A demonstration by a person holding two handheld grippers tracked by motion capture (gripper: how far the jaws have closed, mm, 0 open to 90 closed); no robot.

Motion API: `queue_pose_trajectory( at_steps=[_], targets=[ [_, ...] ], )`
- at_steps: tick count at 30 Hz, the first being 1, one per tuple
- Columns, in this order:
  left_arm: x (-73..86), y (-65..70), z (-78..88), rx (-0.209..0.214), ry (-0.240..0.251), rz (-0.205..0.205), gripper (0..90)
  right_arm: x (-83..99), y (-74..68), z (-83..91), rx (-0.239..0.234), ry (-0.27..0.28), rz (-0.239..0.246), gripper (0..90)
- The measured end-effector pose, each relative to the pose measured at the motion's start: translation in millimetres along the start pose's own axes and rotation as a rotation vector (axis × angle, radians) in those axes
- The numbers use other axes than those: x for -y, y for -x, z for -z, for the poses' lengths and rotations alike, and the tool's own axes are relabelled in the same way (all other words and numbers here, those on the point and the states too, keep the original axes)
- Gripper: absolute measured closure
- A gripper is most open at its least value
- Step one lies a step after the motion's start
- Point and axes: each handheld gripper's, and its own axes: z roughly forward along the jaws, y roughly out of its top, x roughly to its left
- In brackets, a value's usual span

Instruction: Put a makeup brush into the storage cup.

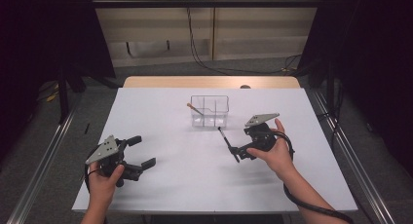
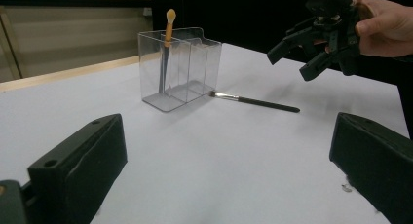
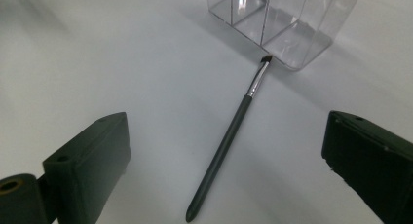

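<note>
A clear plastic organizer [image 1: 209, 110] with compartments stands at the table's far middle. In its left compartment leans a brush with a tan tip [image 1: 191, 107] [image 2: 168, 29]. A slim dark makeup brush [image 1: 228, 143] [image 3: 229, 141] lies flat on the table, its bristle end touching the organizer's base [image 3: 282, 24]. My right gripper [image 1: 241, 145] [image 3: 226, 170] hovers open just over the brush's handle end, jaws either side of it and apart from it. My left gripper [image 1: 142, 151] [image 2: 226, 185] is open at the near left, holding nothing. The left gripper view has the organizer [image 2: 180, 68], the dark brush [image 2: 255, 102] and the right gripper [image 2: 304, 53].
The white table top [image 1: 170, 185] has a wooden strip [image 1: 209, 82] along its far edge. Metal rails [image 1: 44, 160] run along the floor on both sides. Dark curtains [image 1: 44, 34] hang at the back left and right.
</note>
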Motion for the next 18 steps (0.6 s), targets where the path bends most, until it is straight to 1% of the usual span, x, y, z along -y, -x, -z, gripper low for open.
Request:
queue_pose_trajectory(
  at_steps=[2, 6, 8, 11, 12, 13, 14, 15, 18],
  targets=[
    [0.0, -0.1, -0.7, 0.002, 0.001, 0.007, 0.1, -1.1, 0.6, -1.8, 0.002, -0.025, -0.010, 3.8],
    [-0.4, -0.9, -1.4, 0.004, -0.005, -0.002, 0.1, -3.4, 1.9, -6.2, 0.007, -0.083, -0.031, 6.6],
    [-0.4, -0.9, -2.1, 0.007, -0.004, 0.003, 0.1, -5.2, 1.7, -7.9, 0.013, -0.105, -0.044, 9.0],
    [-0.8, -2.0, -2.6, 0.010, -0.001, 0.007, 0.1, -7.4, 2.1, -10.2, 0.008, -0.145, -0.059, 10.8],
    [-0.8, -2.3, -2.7, 0.009, -0.002, 0.003, 0.1, -7.9, 1.6, -11.1, 0.009, -0.158, -0.067, 10.9],
    [-0.8, -2.4, -2.8, 0.010, -0.005, 0.000, 0.1, -8.1, 2.0, -12.1, 0.017, -0.168, -0.057, 11.2],
    [-0.7, -2.0, -3.1, 0.011, -0.003, 0.005, 0.1, -8.4, 1.7, -13.2, 0.028, -0.182, -0.059, 11.3],
    [-0.8, -1.6, -3.3, 0.013, -0.003, 0.007, 0.1, -9.0, 1.2, -13.9, 0.031, -0.196, -0.071, 12.3],
    [-0.9, -2.1, -3.5, 0.013, -0.001, 0.010, 0.1, -9.8, 1.3, -16.0, 0.027, -0.216, -0.103, 14.7]
  ],
)
